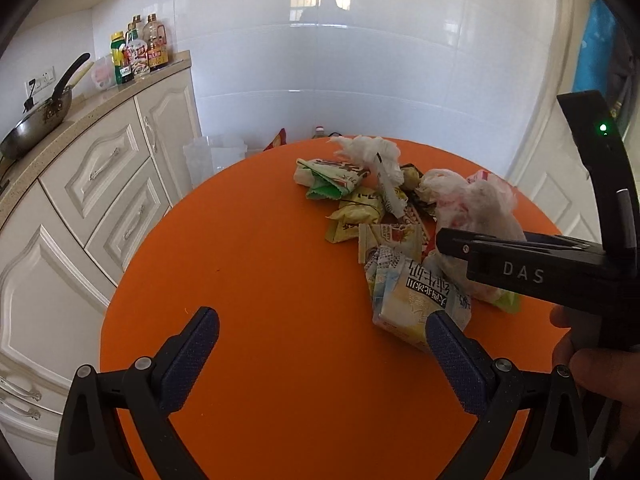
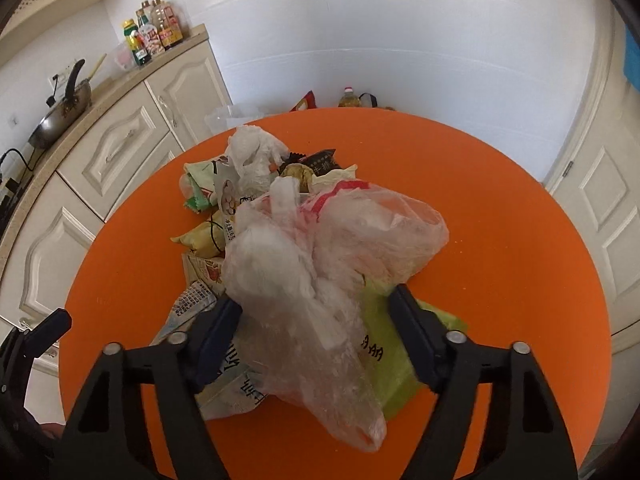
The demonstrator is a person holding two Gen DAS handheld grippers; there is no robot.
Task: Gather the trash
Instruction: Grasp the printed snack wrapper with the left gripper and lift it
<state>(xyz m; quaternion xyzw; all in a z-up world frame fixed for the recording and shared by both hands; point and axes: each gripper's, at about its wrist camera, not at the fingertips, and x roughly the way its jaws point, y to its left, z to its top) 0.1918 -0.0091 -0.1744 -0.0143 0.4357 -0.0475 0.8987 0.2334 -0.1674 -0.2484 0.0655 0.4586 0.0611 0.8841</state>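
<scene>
On the orange table (image 1: 260,240), the left gripper (image 1: 320,344) hangs spread and empty near a milk carton (image 1: 416,300), while rightward the right gripper (image 2: 316,320), its side lettered "DAS", straddles 1 crumpled plastic bag (image 2: 320,264), pads barely touching, amid the wrapper pile (image 1: 352,200).

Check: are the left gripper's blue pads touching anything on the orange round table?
Apart. The left wrist view shows the left gripper open over bare orange table.

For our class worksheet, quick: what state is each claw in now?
Left claw: open, holding nothing.
Right claw: around the clear plastic bag; grip cannot be told.
</scene>
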